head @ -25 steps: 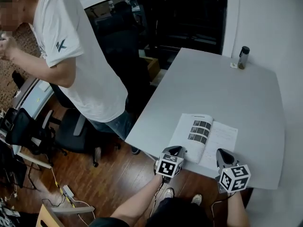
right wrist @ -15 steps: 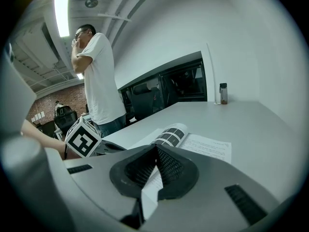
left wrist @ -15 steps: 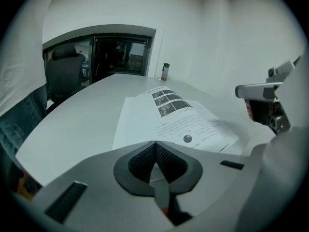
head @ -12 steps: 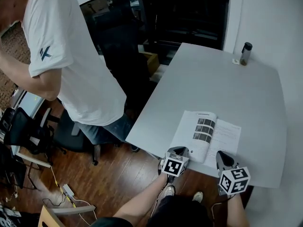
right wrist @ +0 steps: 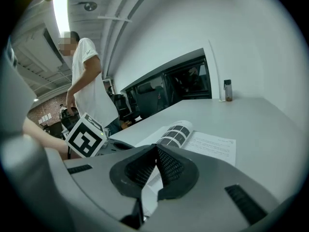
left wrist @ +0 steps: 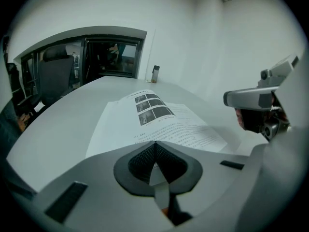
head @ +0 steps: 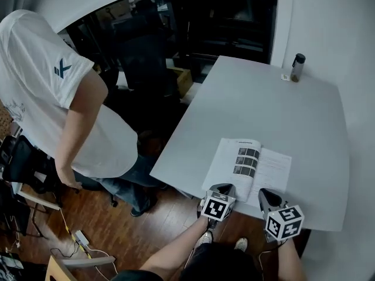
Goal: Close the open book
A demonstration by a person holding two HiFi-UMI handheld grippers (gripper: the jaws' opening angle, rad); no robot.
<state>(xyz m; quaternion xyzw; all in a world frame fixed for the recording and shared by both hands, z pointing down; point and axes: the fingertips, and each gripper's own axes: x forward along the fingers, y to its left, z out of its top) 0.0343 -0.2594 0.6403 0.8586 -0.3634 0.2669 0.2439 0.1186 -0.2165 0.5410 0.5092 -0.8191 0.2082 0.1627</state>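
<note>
Book (head: 249, 165) print illegible, perhaps K logo (head: 61, 68) on sleeve (head: 73, 81)

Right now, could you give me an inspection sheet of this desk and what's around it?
Surface: grey table, mostly bare.
Job's things: book lies open near the front edge.
Clutter: dark bottle and a small white item at the far corner.
Grippers: left gripper and right gripper both shut, empty, at the book's near edge.
Cables: cable and power strip on the wooden floor.
Surroundings: person in white T-shirt standing by an office chair; dark window beyond.
</note>
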